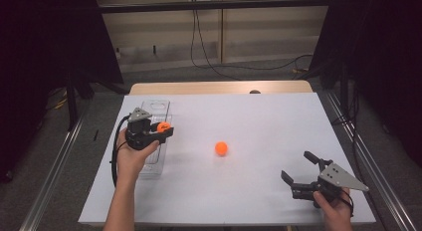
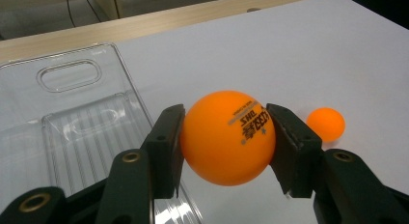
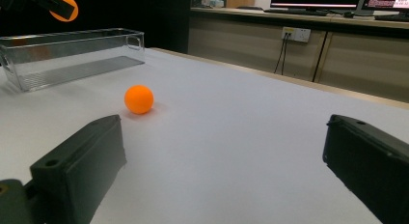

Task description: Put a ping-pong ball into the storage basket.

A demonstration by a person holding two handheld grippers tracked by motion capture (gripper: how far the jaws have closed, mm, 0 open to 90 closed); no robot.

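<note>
The left gripper (image 1: pixel 164 129) is closed on an orange ball (image 1: pixel 162 127). In the left gripper view, the two black pads press on the ball (image 2: pixel 227 137) from both sides, and small black letters show on its skin. The ball is held up in the air, off the table. It hangs over the right edge of a clear plastic box (image 1: pixel 155 111), which sits near the left edge of the table (image 1: pixel 268 121). The box (image 2: pixel 72 118) has a ribbed floor and a handle slot at its far end. In the right gripper view the box (image 3: pixel 72 55) stands far back on the left, and the held ball (image 3: pixel 64 7) shows above it.

A second orange ball (image 1: pixel 221 148) lies on the white table top, near the middle. It is well apart from the box and from both grippers. In the left gripper view this ball (image 2: pixel 326 124) shows small, behind the right pad. In the right gripper view it (image 3: pixel 139 99) rests on the table out in front.

The right gripper (image 1: pixel 299 167) is near the front right corner of the table. Its jaws stand wide apart, with nothing between them. The person's hand (image 1: pixel 334 207) holds it from behind, by the front edge. The other hand (image 1: pixel 134 156) holds the left gripper beside the box.
</note>
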